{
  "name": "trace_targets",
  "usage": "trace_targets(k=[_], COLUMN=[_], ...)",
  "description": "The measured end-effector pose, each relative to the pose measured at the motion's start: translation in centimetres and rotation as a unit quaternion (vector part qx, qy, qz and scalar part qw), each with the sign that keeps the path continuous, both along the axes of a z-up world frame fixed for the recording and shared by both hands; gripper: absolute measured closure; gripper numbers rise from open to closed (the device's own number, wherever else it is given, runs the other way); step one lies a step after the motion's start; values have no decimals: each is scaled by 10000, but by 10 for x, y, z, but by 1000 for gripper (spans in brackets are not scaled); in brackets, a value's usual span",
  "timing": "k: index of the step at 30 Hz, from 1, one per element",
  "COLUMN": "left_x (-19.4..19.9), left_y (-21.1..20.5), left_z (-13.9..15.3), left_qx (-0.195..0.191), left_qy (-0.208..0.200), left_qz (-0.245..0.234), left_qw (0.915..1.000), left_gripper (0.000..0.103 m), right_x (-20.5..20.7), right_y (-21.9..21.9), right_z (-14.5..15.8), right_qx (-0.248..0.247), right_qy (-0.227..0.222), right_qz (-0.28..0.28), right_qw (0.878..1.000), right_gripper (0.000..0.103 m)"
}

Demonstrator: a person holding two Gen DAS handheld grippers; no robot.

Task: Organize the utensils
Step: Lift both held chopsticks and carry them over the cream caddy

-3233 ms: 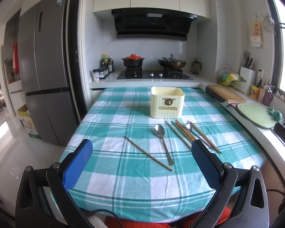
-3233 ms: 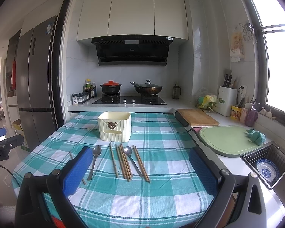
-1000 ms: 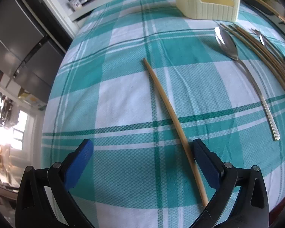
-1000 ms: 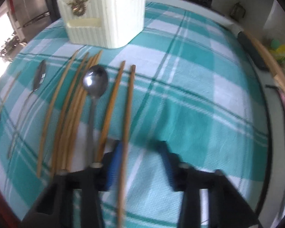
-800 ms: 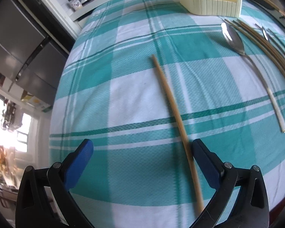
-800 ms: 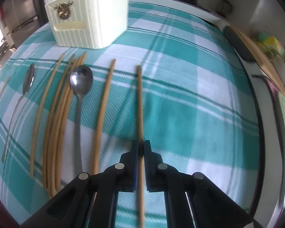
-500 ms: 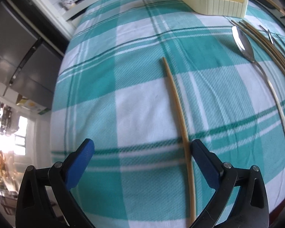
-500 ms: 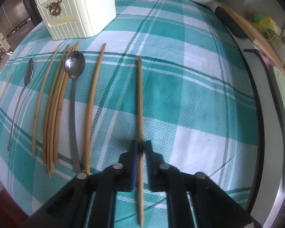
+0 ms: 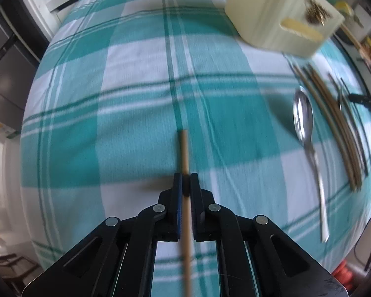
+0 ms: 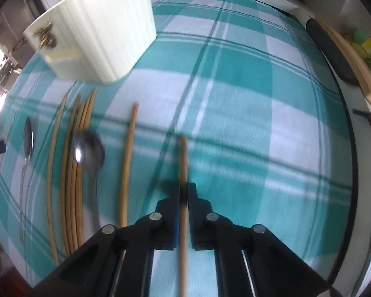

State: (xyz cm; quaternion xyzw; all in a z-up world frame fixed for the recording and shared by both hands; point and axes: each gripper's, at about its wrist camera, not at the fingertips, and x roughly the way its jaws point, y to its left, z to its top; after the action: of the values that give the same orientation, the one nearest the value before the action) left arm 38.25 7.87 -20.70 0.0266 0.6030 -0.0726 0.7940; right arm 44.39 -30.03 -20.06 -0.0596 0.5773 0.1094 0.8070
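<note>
My left gripper (image 9: 185, 177) is closing its jaws on a lone wooden chopstick (image 9: 184, 148), and the pads press on its shaft. The stick runs back between the fingers. My right gripper (image 10: 183, 188) is likewise closing on another chopstick (image 10: 183, 158), gripped mid-shaft. A cream utensil holder (image 9: 282, 14) (image 10: 96, 32) stands ahead on the green checked cloth. Two spoons (image 10: 89, 148) (image 10: 28, 138), a single chopstick (image 10: 128, 153) and a bundle of chopsticks (image 10: 74, 160) lie on the cloth left of my right gripper.
In the left wrist view a spoon (image 9: 304, 121) and the chopstick bundle (image 9: 334, 123) lie to the right. A wooden cutting board (image 10: 343, 57) sits on the counter beyond the table's right edge. A fridge (image 9: 5, 74) stands past the left edge.
The left gripper went from wide open beside the lone chopstick to shut around it. The right gripper kept its chopstick, and both views have drawn closer to the holder.
</note>
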Motion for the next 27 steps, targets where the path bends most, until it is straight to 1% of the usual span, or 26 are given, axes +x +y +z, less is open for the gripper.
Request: trace_targets(k=[1, 3, 4, 6, 8, 10, 11, 12, 14, 15, 16, 20, 21, 23, 26, 27], left_x=[3, 3, -1, -11, -22, -37, -44, -50, -63, -66, -70, -72, -65, -52, -24, -12], left_y=[0, 2, 4, 7, 8, 10, 13, 14, 19, 20, 20, 20, 19, 17, 7, 1], left_z=[1, 9, 20, 44, 68, 96, 109, 118, 141, 149, 158, 197, 211, 233, 273, 287], left_qx=[5, 7, -129, -331, -452, -668, -777, -851, -1037, -1092, -1142, -1381, -1406, -1495, -1554, -1571], left_qy=[-31, -193, -354, -673, -1008, -1356, -1517, -1631, -1925, -2050, -2177, -2624, -2774, -2991, -3423, -3582], left_qz=[31, 123, 151, 171, 140, 109, 92, 81, 42, 38, 44, 113, 139, 172, 224, 247], left_qw=[10000, 9997, 9992, 9970, 9938, 9884, 9853, 9829, 9758, 9727, 9693, 9550, 9503, 9423, 9264, 9200], left_gripper=[99, 99, 99, 99, 99, 99, 99, 99, 99, 99, 99, 99, 99, 99, 99, 99], right_x=[5, 8, 4, -8, -28, -50, -63, -72, -86, -93, -94, -106, -107, -97, -80, -70], right_y=[-1, -10, -14, -21, -22, -24, -24, -24, -21, -19, -15, -6, -3, 6, 18, 24], right_z=[0, 10, 20, 44, 69, 92, 109, 121, 146, 155, 157, 197, 207, 228, 255, 264], right_qx=[60, 502, 798, 1172, 1333, 1420, 1454, 1462, 1475, 1470, 1462, 1387, 1376, 1366, 1468, 1536], right_qy=[-18, -217, -396, -739, -1089, -1338, -1523, -1659, -1945, -2077, -2171, -2754, -2842, -3141, -3511, -3668], right_qz=[-79, -316, -387, -406, -324, -244, -202, -168, -91, -69, -57, -19, -11, -13, -31, -47], right_qw=[9999, 9980, 9953, 9895, 9845, 9805, 9774, 9751, 9697, 9671, 9651, 9513, 9488, 9395, 9248, 9175], right_gripper=[97, 97, 97, 97, 97, 97, 97, 97, 97, 97, 97, 97, 97, 97, 97, 97])
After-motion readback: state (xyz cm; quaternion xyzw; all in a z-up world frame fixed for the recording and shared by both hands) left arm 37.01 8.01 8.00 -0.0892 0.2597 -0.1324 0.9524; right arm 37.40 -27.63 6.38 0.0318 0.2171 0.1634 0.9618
